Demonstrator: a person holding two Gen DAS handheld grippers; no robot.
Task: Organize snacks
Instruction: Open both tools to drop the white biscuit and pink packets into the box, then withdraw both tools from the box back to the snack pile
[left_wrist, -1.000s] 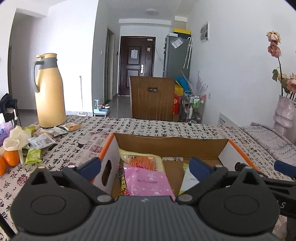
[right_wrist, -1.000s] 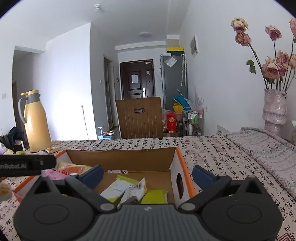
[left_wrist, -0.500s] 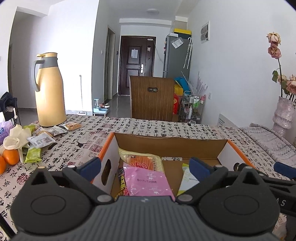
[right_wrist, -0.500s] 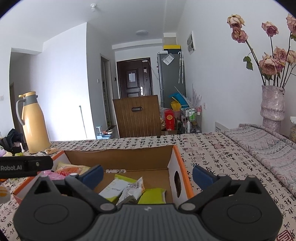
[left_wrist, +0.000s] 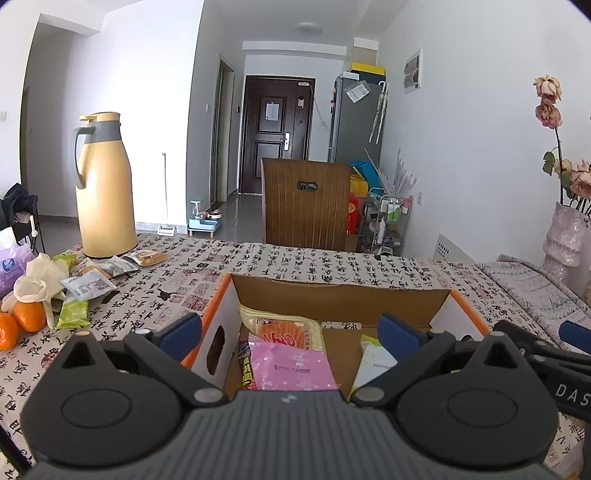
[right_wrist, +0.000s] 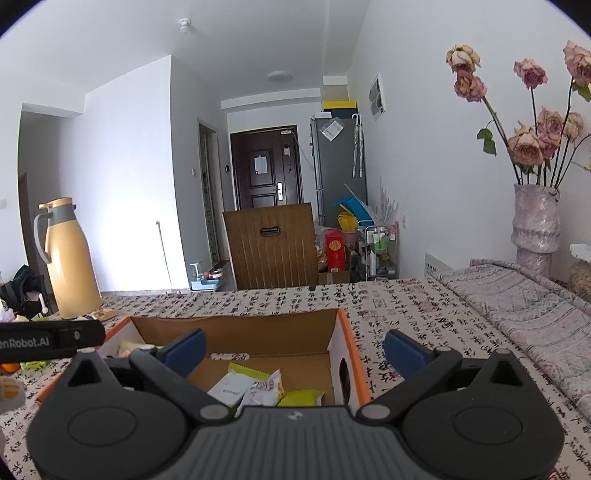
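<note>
Cardboard box (left_wrist: 332, 295), left gripper (left_wrist: 290, 334) spread, level

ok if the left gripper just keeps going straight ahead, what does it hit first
Most likely the pink snack packet inside the cardboard box, which lies between the open jaws of the left gripper. Depth is hard to judge; it may pass above it and reach the box's far wall.

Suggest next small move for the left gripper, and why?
Probably swing the left gripper, open and empty above the cardboard box, left toward the loose snack packets beside the yellow thermos. Several packets already lie in the box; those are still outside it.
</note>
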